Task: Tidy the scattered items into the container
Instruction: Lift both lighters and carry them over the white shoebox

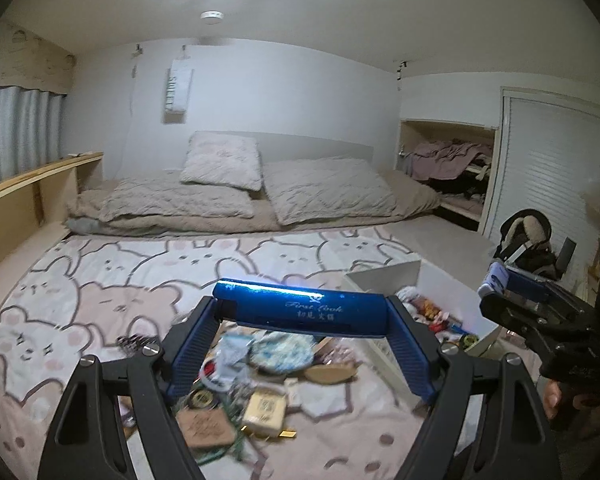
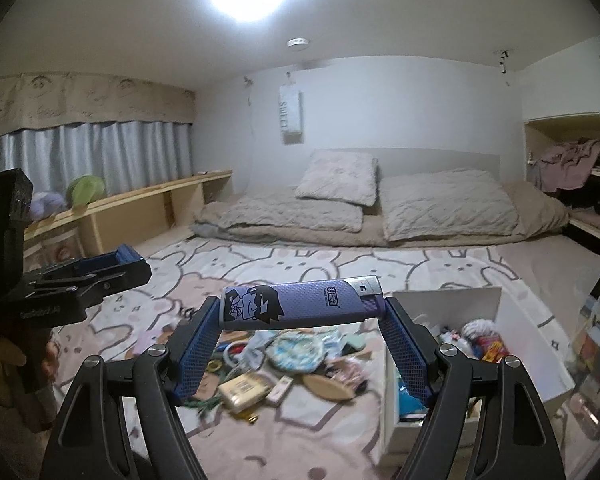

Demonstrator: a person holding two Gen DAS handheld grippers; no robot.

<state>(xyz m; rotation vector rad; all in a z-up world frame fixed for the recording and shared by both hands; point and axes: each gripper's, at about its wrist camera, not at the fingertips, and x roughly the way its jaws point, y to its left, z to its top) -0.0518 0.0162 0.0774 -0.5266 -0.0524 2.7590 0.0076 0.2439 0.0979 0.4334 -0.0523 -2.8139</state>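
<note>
Both loaded: left gripper (image 1: 302, 310) clamping blue tube (image 1: 300, 309), right gripper (image 2: 302, 307) clamping purple lighter (image 2: 300, 307), release low over white container (image 2: 452, 304)

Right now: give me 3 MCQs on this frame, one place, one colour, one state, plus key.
1. The white container sits where, seen from the right wrist?
A. right of the clutter
B. on the pillows
C. on the shelf

2. The lighter in the right gripper is:
A. red
B. purple
C. green

3. The left gripper is:
A. open
B. out of view
C. shut on a blue tube

Key: A, the box lies right of the pile; B, purple body with a cartoon print; C, the tube spans its fingers.
</note>
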